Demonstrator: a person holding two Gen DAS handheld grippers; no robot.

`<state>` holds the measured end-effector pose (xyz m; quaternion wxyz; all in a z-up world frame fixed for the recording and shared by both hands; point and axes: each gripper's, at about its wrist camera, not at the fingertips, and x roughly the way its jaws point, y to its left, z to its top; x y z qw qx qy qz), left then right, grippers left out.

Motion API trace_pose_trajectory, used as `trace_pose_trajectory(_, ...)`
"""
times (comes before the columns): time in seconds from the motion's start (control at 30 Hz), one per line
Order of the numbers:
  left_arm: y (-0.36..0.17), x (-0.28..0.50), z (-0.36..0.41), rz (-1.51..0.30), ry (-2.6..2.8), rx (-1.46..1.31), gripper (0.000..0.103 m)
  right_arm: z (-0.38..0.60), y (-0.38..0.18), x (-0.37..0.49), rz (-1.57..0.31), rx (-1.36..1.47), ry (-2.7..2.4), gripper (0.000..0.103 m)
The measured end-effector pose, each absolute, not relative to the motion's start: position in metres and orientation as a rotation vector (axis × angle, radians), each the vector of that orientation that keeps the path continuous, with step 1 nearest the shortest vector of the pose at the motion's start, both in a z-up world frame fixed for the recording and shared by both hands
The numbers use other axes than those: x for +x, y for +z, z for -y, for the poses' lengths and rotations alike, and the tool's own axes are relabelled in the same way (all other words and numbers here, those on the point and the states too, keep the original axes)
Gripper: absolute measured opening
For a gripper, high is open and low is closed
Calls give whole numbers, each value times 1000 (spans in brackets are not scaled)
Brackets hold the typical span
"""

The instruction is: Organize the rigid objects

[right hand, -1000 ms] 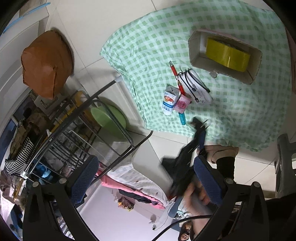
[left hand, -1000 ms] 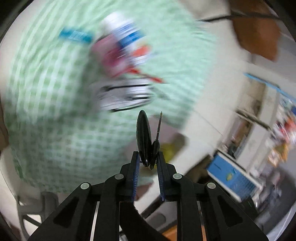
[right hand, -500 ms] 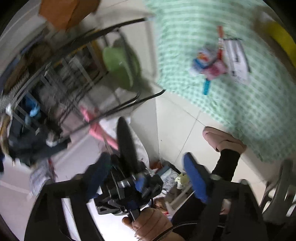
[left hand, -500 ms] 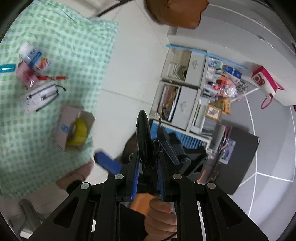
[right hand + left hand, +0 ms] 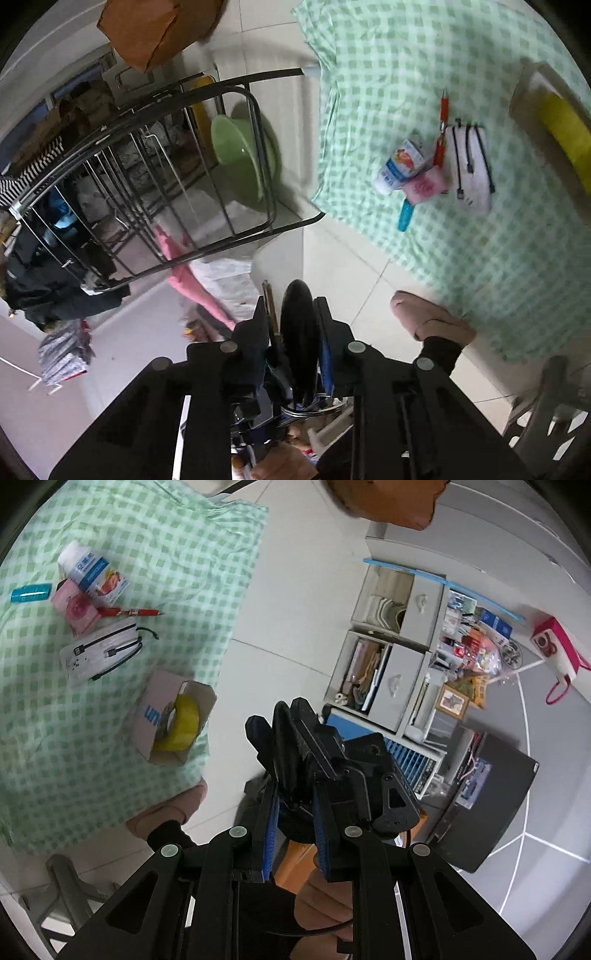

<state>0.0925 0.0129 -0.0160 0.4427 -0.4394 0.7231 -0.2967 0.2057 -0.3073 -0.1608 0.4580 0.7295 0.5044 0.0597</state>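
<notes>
Both grippers meet high above the floor on one flat black oval object with a key ring. My left gripper (image 5: pixel 293 805) is shut on the black object (image 5: pixel 282 746). My right gripper (image 5: pixel 295 314) is shut on the same black object (image 5: pixel 298 332). On the green checked cloth (image 5: pixel 55 709) lie a cardboard box (image 5: pixel 147 716) holding a yellow tape roll (image 5: pixel 181 720), a white power bank (image 5: pixel 99 653), a red pen (image 5: pixel 129 612), a pink box (image 5: pixel 75 607), a drink carton (image 5: pixel 94 576) and a blue tube (image 5: pixel 29 592).
A pink slipper (image 5: pixel 428 317) stands at the cloth's edge. A black wire rack (image 5: pixel 147 184) with a green basin (image 5: pixel 240 155) stands left of the cloth. Grey drawer units (image 5: pixel 391 653) and a brown paper bag (image 5: pixel 384 498) are nearby.
Both grippers swung away from the cloth and came together. My right gripper, open before, has closed on the black object that my left gripper holds.
</notes>
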Motion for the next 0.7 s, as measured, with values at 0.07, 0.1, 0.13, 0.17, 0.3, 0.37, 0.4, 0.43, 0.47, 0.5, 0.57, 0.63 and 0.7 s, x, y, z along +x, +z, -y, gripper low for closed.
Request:
trace_pose_trajectory(0.07,-19,91,-18,-1805,-687,-1112,15,310,-164,201,-1246,1811,117,24)
trace_pose_trajectory(0.1,-22,90,-22,-1816,-648,-1135,15,314,-165,198,-1249,1801,91,23)
trace_pose_trajectory(0.13,-25,89,-26,-1834,-609,-1152,17,320,-167,194,-1251,1786,55,22)
trace_pose_trajectory(0.17,-32,87,-33,-1864,-538,-1180,26,325,-170,191,-1252,1783,30,22)
trace_pose_trajectory(0.3,-57,75,-72,-1896,-218,-1318,41,351,-200,167,-1313,1790,-149,22)
trace_pose_trajectory(0.37,-61,73,-83,-1901,-123,-1318,44,363,-218,156,-1355,1779,-249,22)
trace_pose_trajectory(0.4,-62,73,-88,-1901,-85,-1320,45,369,-229,150,-1381,1768,-298,22)
trace_pose_trajectory(0.43,-61,73,-90,-1899,-79,-1325,48,374,-239,145,-1399,1760,-342,22)
trace_pose_trajectory(0.47,-59,76,-91,-1894,-87,-1335,48,380,-249,141,-1416,1749,-383,22)
trace_pose_trajectory(0.5,-57,78,-91,-1889,-100,-1340,48,385,-258,138,-1424,1741,-411,22)
trace_pose_trajectory(0.57,-50,85,-89,-1879,-134,-1345,48,396,-273,134,-1420,1737,-453,22)
trace_pose_trajectory(0.63,-48,86,-90,-1871,-144,-1351,48,405,-284,135,-1417,1732,-474,23)
trace_pose_trajectory(0.7,-46,87,-93,-1871,-143,-1360,48,409,-294,139,-1417,1741,-461,26)
